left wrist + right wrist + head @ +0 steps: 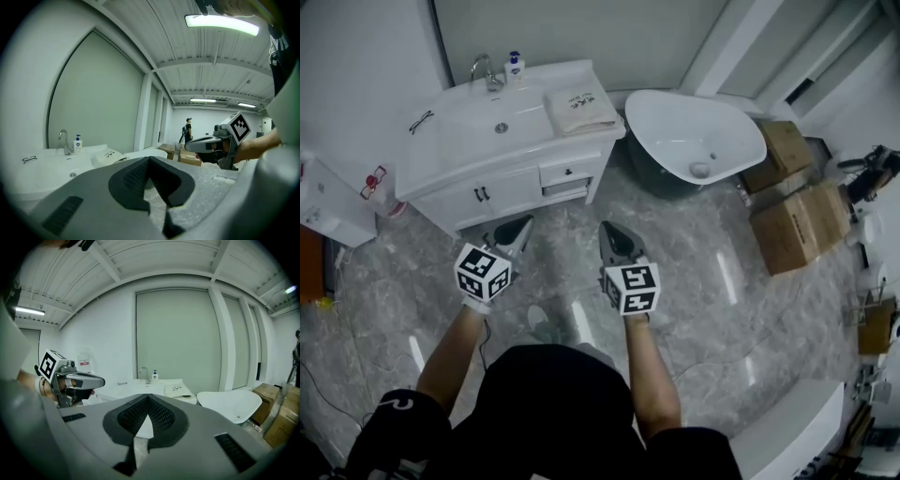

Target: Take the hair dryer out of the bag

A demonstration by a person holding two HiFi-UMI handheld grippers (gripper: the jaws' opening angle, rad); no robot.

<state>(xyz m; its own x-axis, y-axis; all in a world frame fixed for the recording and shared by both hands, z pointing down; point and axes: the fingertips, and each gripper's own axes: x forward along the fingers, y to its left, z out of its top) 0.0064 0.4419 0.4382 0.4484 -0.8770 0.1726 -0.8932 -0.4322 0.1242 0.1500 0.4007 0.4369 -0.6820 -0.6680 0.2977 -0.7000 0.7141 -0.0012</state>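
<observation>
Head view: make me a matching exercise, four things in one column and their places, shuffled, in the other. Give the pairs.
Things:
1. bag
2. soap bottle
3. bathtub
4. cardboard boxes

Places:
A. on the floor at the far right
B. beside the faucet
C. right end of the vanity top
D. on the floor just right of the vanity

Pairs: 1-C, 2-B, 3-D, 4-A
</observation>
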